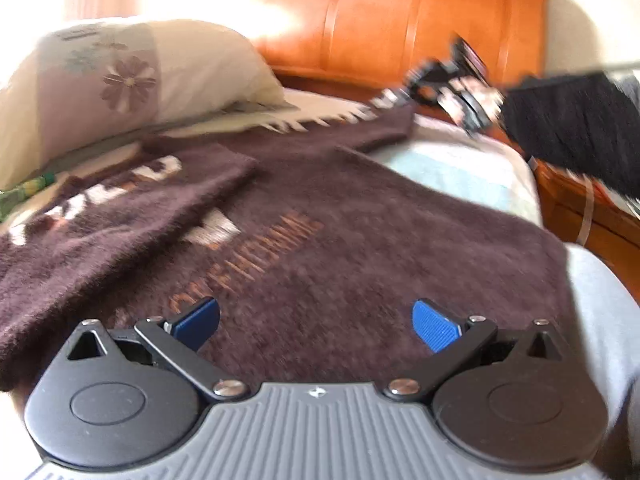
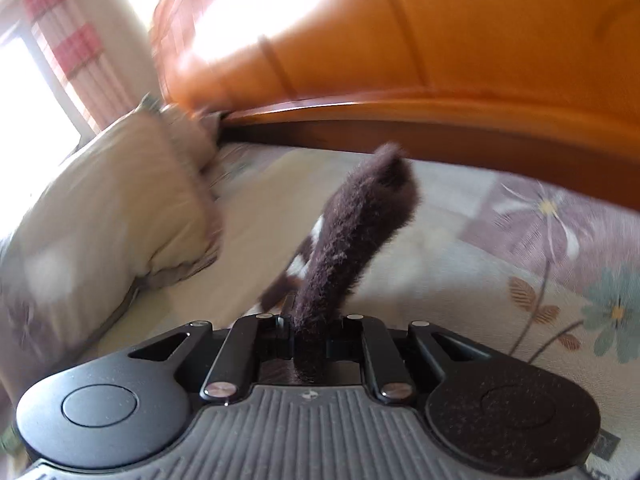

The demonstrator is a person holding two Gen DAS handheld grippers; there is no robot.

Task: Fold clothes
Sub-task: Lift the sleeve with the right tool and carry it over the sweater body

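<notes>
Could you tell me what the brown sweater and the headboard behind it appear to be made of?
Sweater: fuzzy knit, probably wool or a plush synthetic, judging by its raised matte nap. Headboard: likely varnished orange-toned wood; it shows panel lines and a glossy glare.

Orange wooden headboard [image 1: 400, 20] across top of frame. Floral pillow [image 1: 120, 80] upper left, pink-striped curtain [image 2: 68, 44] far upper left in right wrist view. Flower-print bedsheet [image 2: 540, 264] at right.
</notes>
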